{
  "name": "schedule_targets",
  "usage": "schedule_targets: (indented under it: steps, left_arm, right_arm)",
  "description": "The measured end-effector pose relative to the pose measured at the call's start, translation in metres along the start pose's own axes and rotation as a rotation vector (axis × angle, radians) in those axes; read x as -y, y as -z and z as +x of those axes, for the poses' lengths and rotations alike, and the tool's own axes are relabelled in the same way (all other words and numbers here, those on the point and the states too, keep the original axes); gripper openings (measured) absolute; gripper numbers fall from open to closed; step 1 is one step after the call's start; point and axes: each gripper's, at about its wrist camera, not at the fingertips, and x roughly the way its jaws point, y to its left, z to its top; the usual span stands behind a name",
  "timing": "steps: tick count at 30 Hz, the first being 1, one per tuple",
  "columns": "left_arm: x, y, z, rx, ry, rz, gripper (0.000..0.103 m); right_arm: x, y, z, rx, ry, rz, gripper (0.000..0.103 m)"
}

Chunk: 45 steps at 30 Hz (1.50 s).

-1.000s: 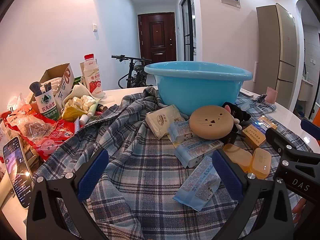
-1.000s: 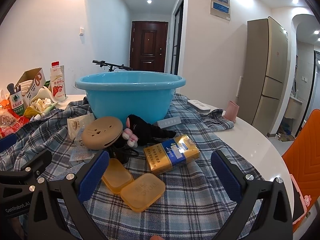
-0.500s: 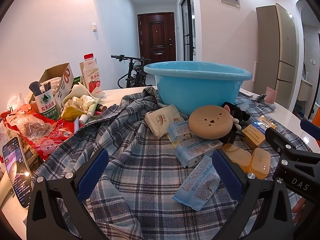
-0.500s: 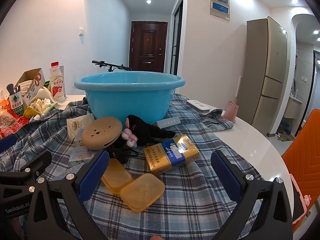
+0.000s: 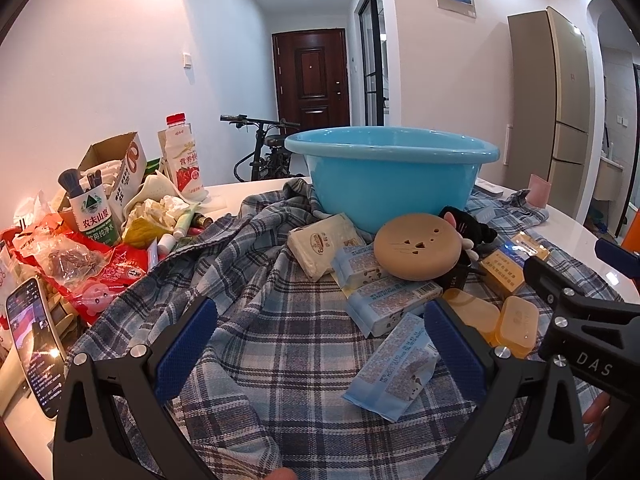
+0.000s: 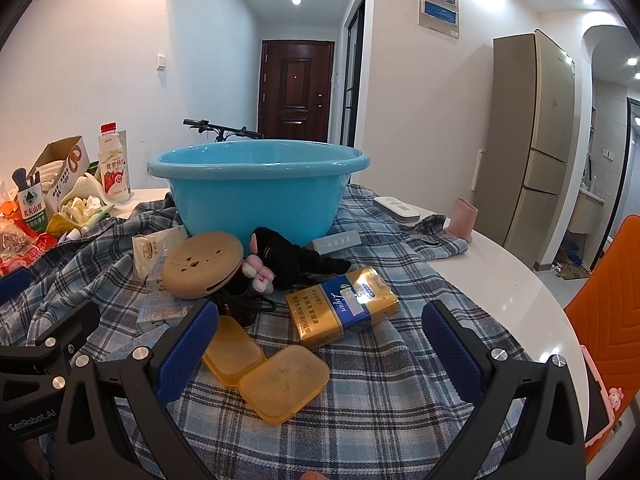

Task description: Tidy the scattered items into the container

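Left view: left gripper wide open, holding nothing, above the cloth, blue packet by one finger. Right view: right gripper wide open, empty, over orange case. Basin behind.

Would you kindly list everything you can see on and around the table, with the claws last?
basin: one, light blue, table centre, on the cloth
plaid cloth: one, blue-grey, covering the table
tissue packs: three, pale blue, front of the basin
round cat-face case: one, tan, atop the packs
plush toy: one, black, beside the case
gold box: one, gold and blue, right of the toy
hinged case: one, amber, nearest
drink bottle: one, white, red cap, far left
phone: one, lit, left edge
left claw: open, empty
right claw: open, empty
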Motion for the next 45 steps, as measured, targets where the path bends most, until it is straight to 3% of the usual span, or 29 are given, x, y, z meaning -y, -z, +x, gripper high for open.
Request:
schedule_targets:
  steps: [45]
  left_arm:
    - [-0.0071,0.0008,-0.0016,0.003,-0.01,-0.034,0.103]
  right_arm:
    - [-0.0042,-0.0002,0.0001,-0.007,0.005,-0.004,0.103]
